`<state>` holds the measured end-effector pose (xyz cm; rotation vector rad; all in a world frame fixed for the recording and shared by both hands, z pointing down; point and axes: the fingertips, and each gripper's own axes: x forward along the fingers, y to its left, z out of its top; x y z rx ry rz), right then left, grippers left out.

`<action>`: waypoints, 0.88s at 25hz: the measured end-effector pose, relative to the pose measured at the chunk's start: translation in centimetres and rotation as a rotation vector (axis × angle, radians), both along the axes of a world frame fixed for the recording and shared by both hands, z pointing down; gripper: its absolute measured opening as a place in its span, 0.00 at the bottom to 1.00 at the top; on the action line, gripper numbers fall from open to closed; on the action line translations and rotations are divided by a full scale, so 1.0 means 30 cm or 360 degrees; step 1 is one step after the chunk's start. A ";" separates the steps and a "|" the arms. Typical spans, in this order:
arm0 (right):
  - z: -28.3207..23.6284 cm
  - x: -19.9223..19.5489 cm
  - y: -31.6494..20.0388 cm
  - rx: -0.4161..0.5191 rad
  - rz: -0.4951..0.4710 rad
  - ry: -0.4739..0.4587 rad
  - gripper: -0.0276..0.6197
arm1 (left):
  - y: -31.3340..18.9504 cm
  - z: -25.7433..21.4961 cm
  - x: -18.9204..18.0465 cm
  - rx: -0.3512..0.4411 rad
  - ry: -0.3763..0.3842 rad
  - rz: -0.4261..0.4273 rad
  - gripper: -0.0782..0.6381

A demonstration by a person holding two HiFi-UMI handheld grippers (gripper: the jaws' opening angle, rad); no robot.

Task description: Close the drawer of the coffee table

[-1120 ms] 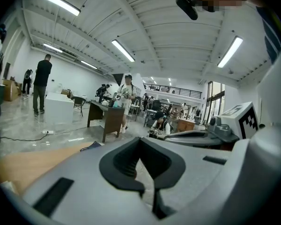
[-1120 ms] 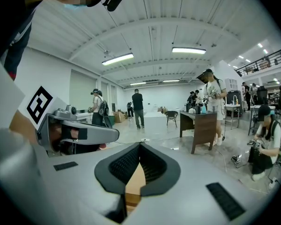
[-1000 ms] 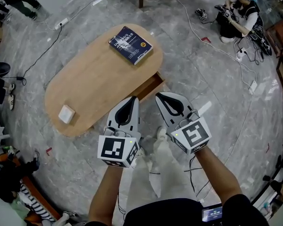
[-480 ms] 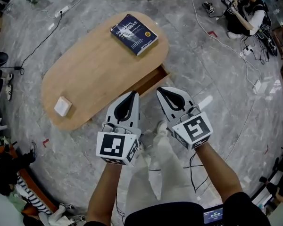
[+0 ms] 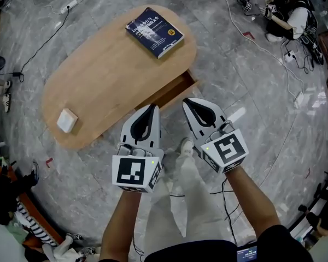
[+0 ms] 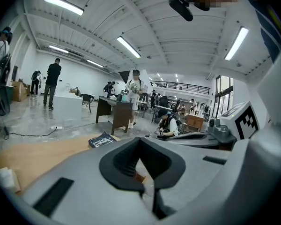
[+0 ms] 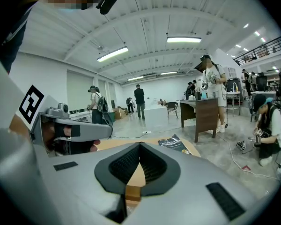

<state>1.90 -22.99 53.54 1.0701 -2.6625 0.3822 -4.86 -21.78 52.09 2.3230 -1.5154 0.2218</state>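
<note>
The brown wooden drawer (image 5: 172,91) stands pulled out at the near right side of the oval light-wood counter (image 5: 98,75). The left gripper (image 5: 151,108) and right gripper (image 5: 186,101) hover just beside the drawer front, fingers clenched on nothing. A dark blue book (image 5: 154,31) lies at the far end.

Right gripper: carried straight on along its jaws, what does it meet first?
Most likely the open drawer of the coffee table. The right gripper, jaws together, points at its wooden front just ahead. Height is hard to judge, so it might skim over the edge.
</note>
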 end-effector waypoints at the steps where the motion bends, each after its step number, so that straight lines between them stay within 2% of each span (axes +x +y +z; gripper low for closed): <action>1: 0.011 0.003 0.002 -0.0006 0.0001 0.0001 0.06 | 0.000 0.010 -0.002 -0.0002 -0.0003 -0.0011 0.11; 11: 0.120 0.020 -0.007 -0.0044 0.0045 0.0020 0.06 | 0.012 0.131 -0.036 -0.0077 -0.0029 -0.0042 0.11; 22: 0.258 0.034 -0.018 -0.0112 0.0106 0.0043 0.06 | 0.024 0.260 -0.045 -0.0173 0.0011 -0.0057 0.11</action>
